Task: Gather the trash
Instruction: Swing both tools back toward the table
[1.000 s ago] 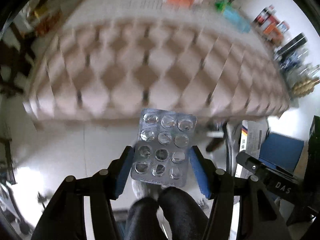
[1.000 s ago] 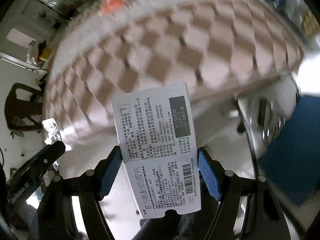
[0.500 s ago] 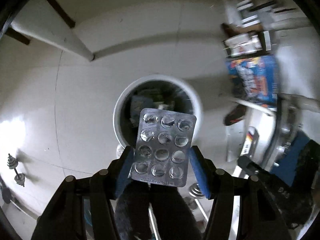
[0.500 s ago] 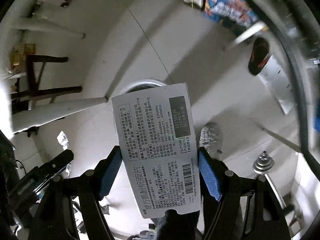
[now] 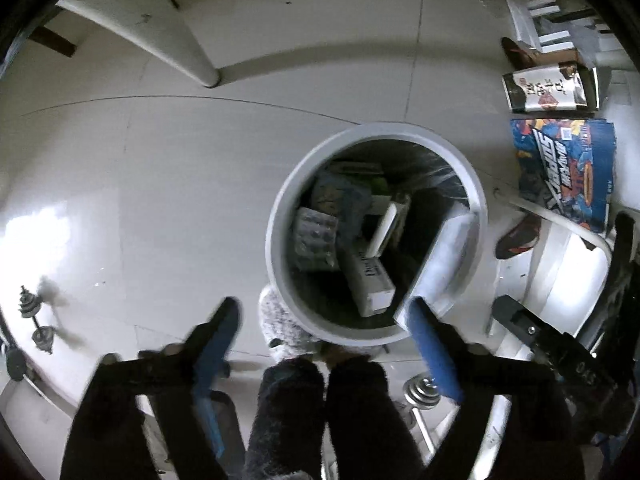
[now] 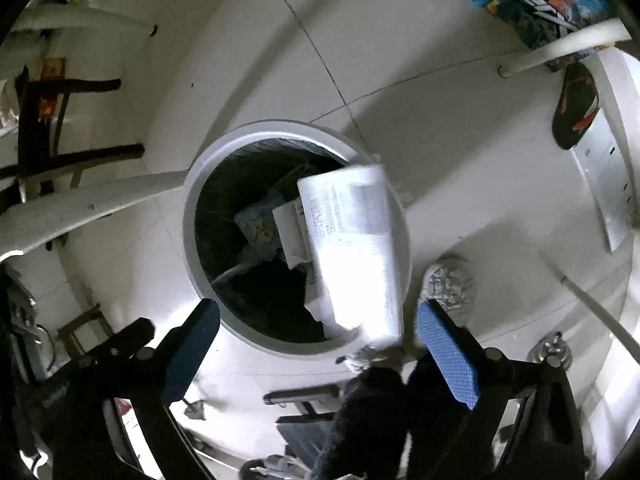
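Note:
A round white trash bin with a dark liner stands on the floor under both grippers; it also shows in the right wrist view. My left gripper is open and empty above its near rim. The silver blister pack lies inside the bin among boxes. My right gripper is open; the white medicine box is loose, blurred, over the bin's right rim. The same box shows in the left wrist view.
A blue comic-print box and a dark printed bag lie on the floor beyond the bin. A dark shoe lies to the right. A white table leg stands at the far left. Small dumbbells lie near my feet.
Both grippers swung from the tufted sofa down over the bin, then opened. The blister pack dropped into the bin and the medicine box left the right jaws and is falling.

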A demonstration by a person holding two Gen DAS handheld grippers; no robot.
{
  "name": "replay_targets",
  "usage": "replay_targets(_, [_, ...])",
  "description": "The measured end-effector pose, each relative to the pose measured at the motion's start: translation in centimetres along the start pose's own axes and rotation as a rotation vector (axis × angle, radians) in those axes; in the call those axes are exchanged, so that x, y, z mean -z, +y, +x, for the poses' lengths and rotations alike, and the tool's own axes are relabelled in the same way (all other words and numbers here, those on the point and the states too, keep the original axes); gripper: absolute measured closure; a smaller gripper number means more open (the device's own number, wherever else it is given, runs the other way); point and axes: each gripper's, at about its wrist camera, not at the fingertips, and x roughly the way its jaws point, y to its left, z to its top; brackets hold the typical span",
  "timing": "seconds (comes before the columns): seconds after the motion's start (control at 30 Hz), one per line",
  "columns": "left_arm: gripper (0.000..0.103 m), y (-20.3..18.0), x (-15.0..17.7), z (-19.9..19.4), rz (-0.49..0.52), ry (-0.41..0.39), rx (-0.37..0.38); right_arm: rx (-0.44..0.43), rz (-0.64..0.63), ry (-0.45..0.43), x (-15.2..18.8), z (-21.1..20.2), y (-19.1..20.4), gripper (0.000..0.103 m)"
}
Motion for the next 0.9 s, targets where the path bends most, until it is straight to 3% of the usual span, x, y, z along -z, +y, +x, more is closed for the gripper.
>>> replay_targets(0.03, [0.001, 0.0, 0.3, -0.4, 0.007, -0.012, -0.016, 0.019, -0.016, -0.001, 0.3, -0.3, 0.2, 0.003])
replay_targets(0.27, [0.001, -0.4, 2.9, -5.5, 0.042, -0.129, -0.112, 0.168, -0.111, -0.045, 2.4, -3.9, 1.5, 0.003])
replay_targets(0.43, [0.001, -1.3, 5.2, -9.6, 0.067, -0.176, -0.111, 0.254, -0.159, -0.086, 4.6, -9.0, 2.6, 0.003])
replay_targets(0.67, [0.001, -2.6, 10.1, -19.8, 0.083, -0.225, -0.102, 0.244, -0.187, -0.109, 9.0, -19.0, 5.3, 0.003])
replay_targets(0.9, [0.001, -4.5, 11.5, -31.5, 0.107, -0.370, -0.104, 0.159, -0.159, -0.175, 11.3, -30.6, 9.9, 0.003])
